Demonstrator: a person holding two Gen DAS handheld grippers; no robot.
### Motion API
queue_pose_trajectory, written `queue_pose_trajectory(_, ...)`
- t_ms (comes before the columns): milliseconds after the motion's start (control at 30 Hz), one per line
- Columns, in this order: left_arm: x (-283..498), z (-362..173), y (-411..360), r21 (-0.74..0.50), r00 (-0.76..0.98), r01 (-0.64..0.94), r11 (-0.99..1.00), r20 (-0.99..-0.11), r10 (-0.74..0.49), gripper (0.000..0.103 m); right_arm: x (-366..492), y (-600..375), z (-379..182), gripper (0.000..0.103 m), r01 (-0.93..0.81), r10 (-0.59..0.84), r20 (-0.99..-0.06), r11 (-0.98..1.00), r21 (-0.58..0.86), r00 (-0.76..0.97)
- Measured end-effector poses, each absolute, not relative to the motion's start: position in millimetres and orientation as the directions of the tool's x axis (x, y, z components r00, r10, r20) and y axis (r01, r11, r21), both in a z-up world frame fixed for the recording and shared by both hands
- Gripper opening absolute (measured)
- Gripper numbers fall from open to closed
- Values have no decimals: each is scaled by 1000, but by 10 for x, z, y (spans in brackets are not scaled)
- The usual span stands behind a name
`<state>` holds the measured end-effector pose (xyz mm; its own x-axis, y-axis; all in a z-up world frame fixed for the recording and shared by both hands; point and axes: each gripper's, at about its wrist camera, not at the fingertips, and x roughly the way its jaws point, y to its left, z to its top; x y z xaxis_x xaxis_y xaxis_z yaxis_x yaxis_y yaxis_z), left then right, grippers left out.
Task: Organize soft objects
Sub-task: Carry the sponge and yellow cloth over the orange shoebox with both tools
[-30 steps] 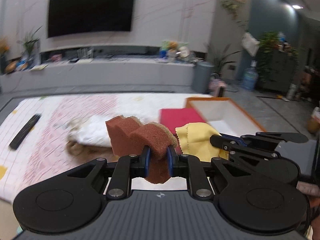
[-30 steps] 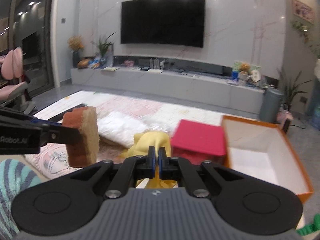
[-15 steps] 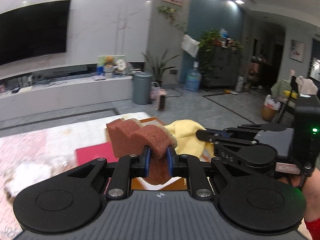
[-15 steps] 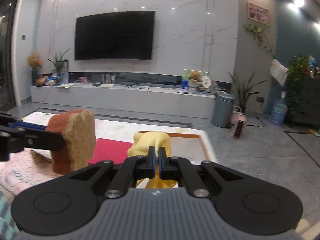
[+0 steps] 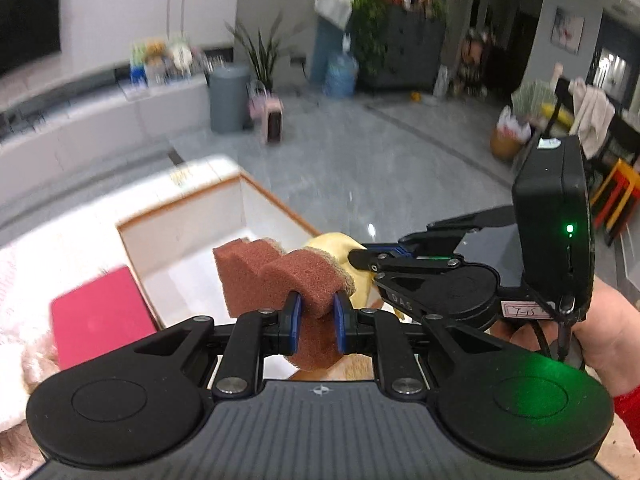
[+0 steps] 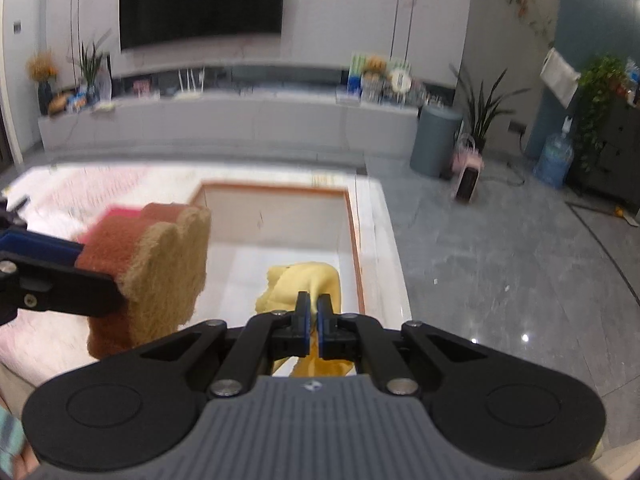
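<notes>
My left gripper (image 5: 315, 316) is shut on a reddish-brown sponge (image 5: 276, 276) with a tan scouring side (image 6: 168, 272), held above the near edge of an orange-rimmed white box (image 5: 180, 210). My right gripper (image 6: 313, 316) is shut on a yellow cloth (image 6: 308, 284) that hangs over the box's inside (image 6: 280, 220). The cloth also shows in the left wrist view (image 5: 340, 246), just right of the sponge. The two grippers are side by side, close together.
A red flat pad (image 5: 100, 320) lies left of the box on the pink-patterned table cover (image 6: 80, 184). A white fluffy cloth (image 5: 16, 364) lies at the far left. The table edge drops to grey floor (image 6: 500, 260) on the right.
Both grippers have swung right and forward with their loads. They now hang over the box, and the red pad and white cloth have slid to the left.
</notes>
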<state>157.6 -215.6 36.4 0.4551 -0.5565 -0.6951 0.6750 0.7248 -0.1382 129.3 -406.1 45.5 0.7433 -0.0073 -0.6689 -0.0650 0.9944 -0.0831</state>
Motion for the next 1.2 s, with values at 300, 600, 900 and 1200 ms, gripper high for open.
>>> queue_pose_trajectory(300,1877,28,-2428,-120,361,680,724,-804,-473,19,1719,-4161,-55,0,-138,0,-792,985,-106,610)
queue_pose_trajectory(600,1934,-82,-2563,-77,332,703,707,-843,-422,18,1907,-4148,-386,1,-190,9,-855,976,-105,518)
queue_pose_trajectory(900,2064,-147,-2692,-47,332,696,716,-863,-380,18,1982,-4138,-424,4,-205,13,-873,974,-101,488)
queue_pose_trajectory(1200,2068,-7,-2649,-39,357,676,736,-856,-374,29,1950,-4117,-338,20,-198,5,-870,974,-107,494)
